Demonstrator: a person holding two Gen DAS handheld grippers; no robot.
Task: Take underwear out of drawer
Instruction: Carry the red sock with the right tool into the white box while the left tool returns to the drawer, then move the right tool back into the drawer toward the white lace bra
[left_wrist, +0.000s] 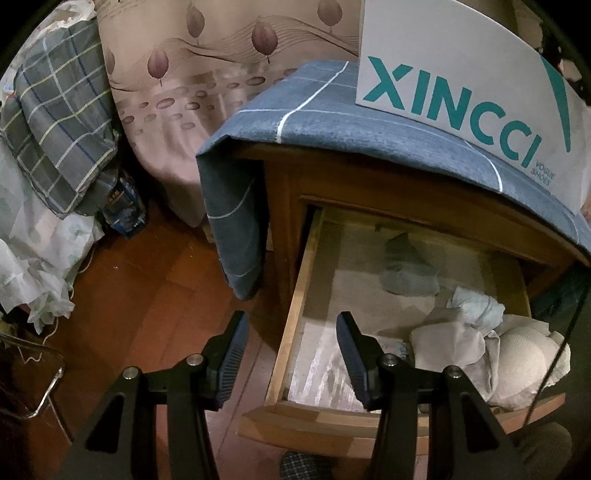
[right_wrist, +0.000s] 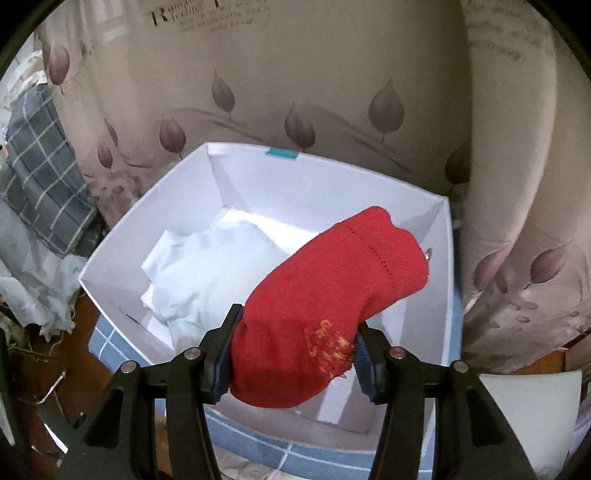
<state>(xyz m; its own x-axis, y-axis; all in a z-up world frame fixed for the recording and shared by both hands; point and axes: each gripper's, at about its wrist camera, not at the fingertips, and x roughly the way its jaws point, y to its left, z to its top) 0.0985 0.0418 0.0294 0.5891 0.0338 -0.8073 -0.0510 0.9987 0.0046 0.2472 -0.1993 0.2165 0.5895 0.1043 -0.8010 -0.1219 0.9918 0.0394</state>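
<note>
Right gripper (right_wrist: 295, 354) held a red knit garment (right_wrist: 325, 306) between its pads, above an open white box (right_wrist: 258, 184). Its long axis ran from the jaws up and to the right, free end toward the box's far right corner. White cloth (right_wrist: 207, 273) lay inside the box. Left gripper (left_wrist: 291, 354) stood partly open with nothing between its pads, angled down over the left edge of the open drawer (left_wrist: 291, 332), where beige and grey underwear (left_wrist: 509, 362) lay at the right.
</note>
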